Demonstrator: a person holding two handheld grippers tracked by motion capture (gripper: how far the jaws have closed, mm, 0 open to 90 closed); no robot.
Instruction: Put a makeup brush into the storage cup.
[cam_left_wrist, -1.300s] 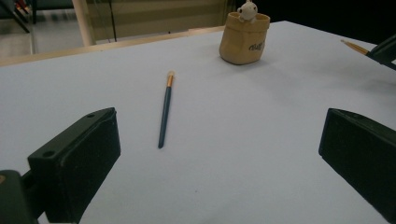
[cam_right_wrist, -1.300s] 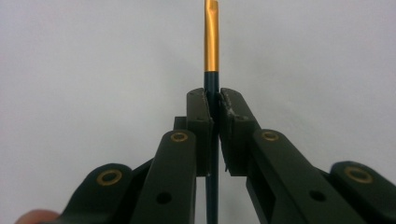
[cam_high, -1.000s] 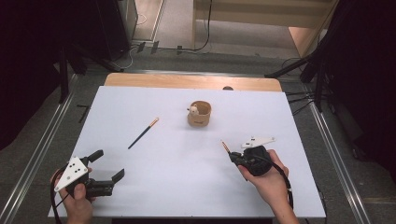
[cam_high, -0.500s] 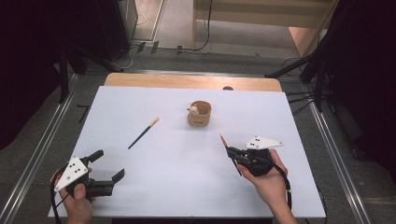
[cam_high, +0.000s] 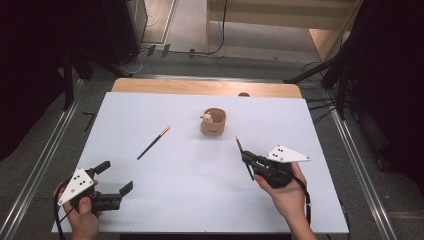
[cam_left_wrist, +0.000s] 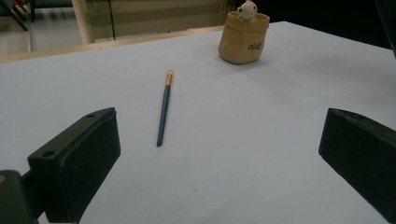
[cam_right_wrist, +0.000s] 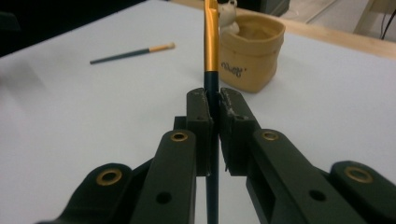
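- R gripper (cam_high: 248, 161), lower right of the high view: jaws clamped tight on a thin dark chopstick w/ gold-orange end (cam_high: 244, 157). In the right gripper view the stick (cam_right_wrist: 211, 60) runs straight up between the pads (cam_right_wrist: 199, 112), gold end fwd.
- Grip sits mid-shaft, so the tip sticks out toward the tan sack-shaped holder w/ small white bear figure (cam_high: 213, 122) – prob lined up for dropping the stick in mouth-first.
- Holder stands upright at centre of the white table sheet (cam_high: 165, 200), opening up; near the held tip but apart from it.
- L gripper (cam_high: 115, 177), lower left of the high view: jaws wide apart, nothing between them, parked low over the sheet.
- 2nd matching chopstick (cam_left_wrist: 164, 107) lies flat mid-frame in the left gripper view, ahead of L jaws, not touched – looks like next pick.
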